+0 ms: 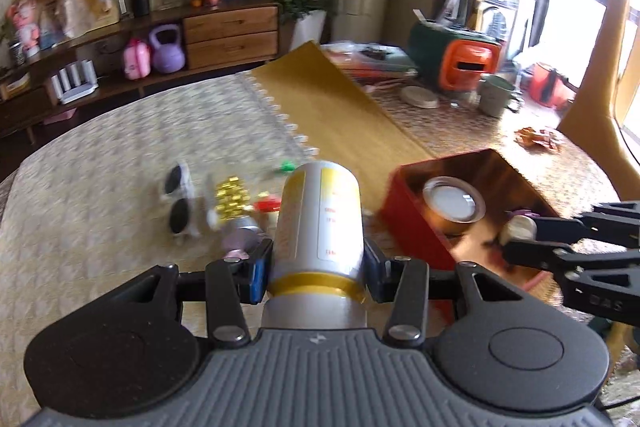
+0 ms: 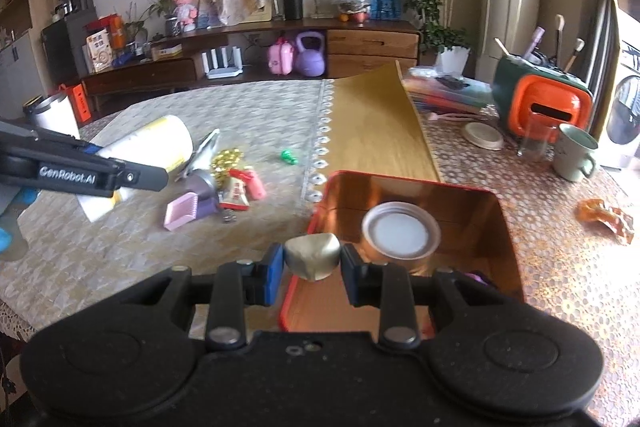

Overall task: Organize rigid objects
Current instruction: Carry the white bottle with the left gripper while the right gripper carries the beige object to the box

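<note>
My left gripper (image 1: 318,259) is shut on a white and yellow bottle (image 1: 320,223), held above the table left of the red box (image 1: 408,205). The bottle also shows in the right wrist view (image 2: 148,151). My right gripper (image 2: 312,265) is shut on a pale stone-like object (image 2: 314,255) over the near left edge of the red box (image 2: 316,219). A round lidded jar (image 2: 400,231) sits inside the box. Loose items lie on the cloth: sunglasses (image 1: 180,201), a gold bow (image 2: 226,161), a pink item (image 2: 182,213), a candy wrapper (image 2: 236,193).
A green cup (image 2: 574,151), a clear glass (image 2: 538,137), an orange and green holder (image 2: 544,103) and a round lid (image 2: 484,135) stand at the table's right back. An orange wrapper (image 2: 606,219) lies right of the box. A small green item (image 2: 289,157) lies mid-table.
</note>
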Motion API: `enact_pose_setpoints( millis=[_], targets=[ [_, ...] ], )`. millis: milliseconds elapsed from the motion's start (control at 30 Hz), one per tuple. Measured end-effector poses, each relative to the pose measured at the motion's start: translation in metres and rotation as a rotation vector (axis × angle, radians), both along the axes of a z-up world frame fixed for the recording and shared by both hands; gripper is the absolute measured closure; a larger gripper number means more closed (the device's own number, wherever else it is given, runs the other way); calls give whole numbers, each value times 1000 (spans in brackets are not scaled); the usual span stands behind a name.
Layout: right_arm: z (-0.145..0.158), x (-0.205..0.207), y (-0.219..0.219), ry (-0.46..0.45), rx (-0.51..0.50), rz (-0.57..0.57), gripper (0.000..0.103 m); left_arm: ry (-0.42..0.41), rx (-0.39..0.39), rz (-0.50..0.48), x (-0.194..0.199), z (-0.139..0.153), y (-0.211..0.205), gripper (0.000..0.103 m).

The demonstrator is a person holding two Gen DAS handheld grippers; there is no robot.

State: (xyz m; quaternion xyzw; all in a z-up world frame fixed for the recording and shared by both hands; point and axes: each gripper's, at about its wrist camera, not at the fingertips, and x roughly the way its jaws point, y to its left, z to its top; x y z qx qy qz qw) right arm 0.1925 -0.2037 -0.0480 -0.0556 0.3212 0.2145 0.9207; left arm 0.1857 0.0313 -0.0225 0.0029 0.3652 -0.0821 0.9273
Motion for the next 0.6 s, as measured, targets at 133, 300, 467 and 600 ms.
enact_pose_setpoints(
  millis=[133,300,467,600],
  targets=[
    [1,7,-18,3,2,-30,73,1,3,-59,1,1,-31,58],
    [-2,22,-38,13,-6,-66,73,-3,42,-127,5,-6,-70,58],
    [-7,41,-54,25,-11,-105,73,9,50,-182,14,-11,-102,58],
    [-12,59,-67,42,2,-125,73,31,54,-215,24,-17,-124,58]
  ],
)
